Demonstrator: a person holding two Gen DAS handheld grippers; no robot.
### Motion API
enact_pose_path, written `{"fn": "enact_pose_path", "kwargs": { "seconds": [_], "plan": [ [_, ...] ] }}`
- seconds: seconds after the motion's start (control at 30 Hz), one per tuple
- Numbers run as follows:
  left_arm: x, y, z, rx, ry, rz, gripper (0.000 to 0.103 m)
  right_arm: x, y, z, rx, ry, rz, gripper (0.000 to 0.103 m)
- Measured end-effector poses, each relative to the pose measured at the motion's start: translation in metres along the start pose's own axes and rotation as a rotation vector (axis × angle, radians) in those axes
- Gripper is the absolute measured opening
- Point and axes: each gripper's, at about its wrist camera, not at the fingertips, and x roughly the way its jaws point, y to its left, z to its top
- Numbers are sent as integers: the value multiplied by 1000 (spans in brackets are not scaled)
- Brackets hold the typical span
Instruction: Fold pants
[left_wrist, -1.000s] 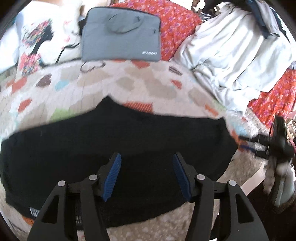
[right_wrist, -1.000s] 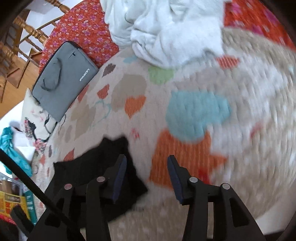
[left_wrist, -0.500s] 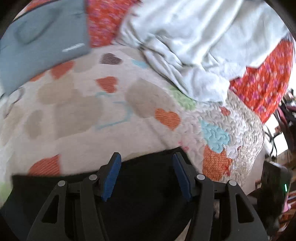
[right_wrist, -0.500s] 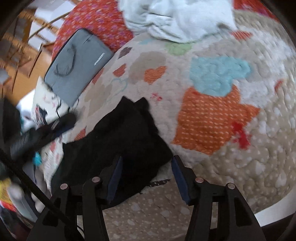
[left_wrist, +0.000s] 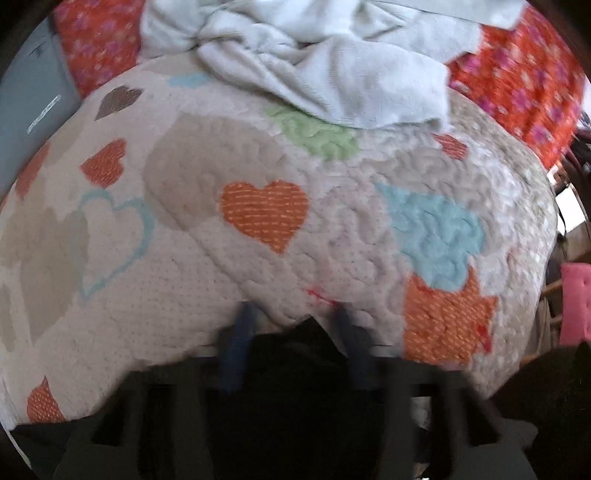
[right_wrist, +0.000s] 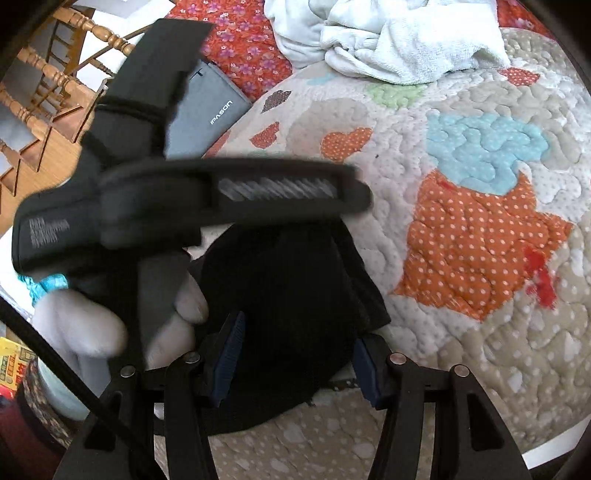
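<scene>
Heart quilt (left_wrist: 258, 155), black pants (right_wrist: 288, 295) btwn both closing grippers

A: What do the right tongs (right_wrist: 295, 354) look like?
B: Black arms with blue ribbed pads (right_wrist: 227, 354) and round silver screws (right_wrist: 396, 357). A black cable (right_wrist: 66, 373) runs past them.
A: And the left tongs (left_wrist: 295, 343)?
B: Black too, with blue pads, but all blurry. From the right camera you see the black handle with small white writing (right_wrist: 48, 230), and a hand in a white glove (right_wrist: 110, 325).
</scene>
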Motion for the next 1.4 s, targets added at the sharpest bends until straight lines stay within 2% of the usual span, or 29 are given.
{"fn": "enact_pose_path", "kwargs": {
  "seconds": [0.03, 0.07, 0.13, 0.3, 0.37, 0.5, 0.67, 0.73, 0.8, 0.87, 0.97, 1.17, 1.33, 1.4],
  "plan": [
    [-4, 3, 0, -17, 0, -22, 18, 2, 0, 2, 5, 15, 15, 37],
    [-8, 7, -1, -36, -4, -46, 7, 4, 1, 4, 14, 28, 33, 26],
    [-20, 16, -4, -75, -27, -71, 7, 5, 6, 7, 5, 27, 30, 23],
    [-66, 37, -29, -140, -114, -96, 7, 3, 43, 9, -91, 16, 92, 21],
    [-88, 59, -47, -201, -158, -105, 7, 7, 60, 6, -136, 26, 120, 21],
    [-122, 106, -88, -355, -237, -108, 7, 24, 105, -8, -241, 65, 172, 20],
    [-149, 166, -159, -573, -313, -87, 8, 56, 161, -34, -408, 153, 226, 21],
    [-153, 188, -184, -658, -323, -82, 8, 73, 176, -45, -466, 195, 219, 25],
    [-155, 210, -209, -744, -326, -101, 8, 83, 187, -54, -502, 216, 211, 46],
    [-160, 220, -229, -798, -340, -108, 8, 89, 194, -60, -535, 230, 209, 50],
    [-169, 234, -258, -879, -373, -97, 8, 90, 199, -65, -560, 240, 224, 64],
    [-180, 255, -299, -1032, -431, -107, 11, 82, 200, -73, -563, 283, 288, 69],
    [-186, 251, -310, -1046, -448, -101, 14, 65, 199, -76, -540, 356, 367, 73],
    [-191, 243, -312, -1026, -456, -100, 14, 46, 196, -62, -514, 332, 411, 73]
  ]
}}
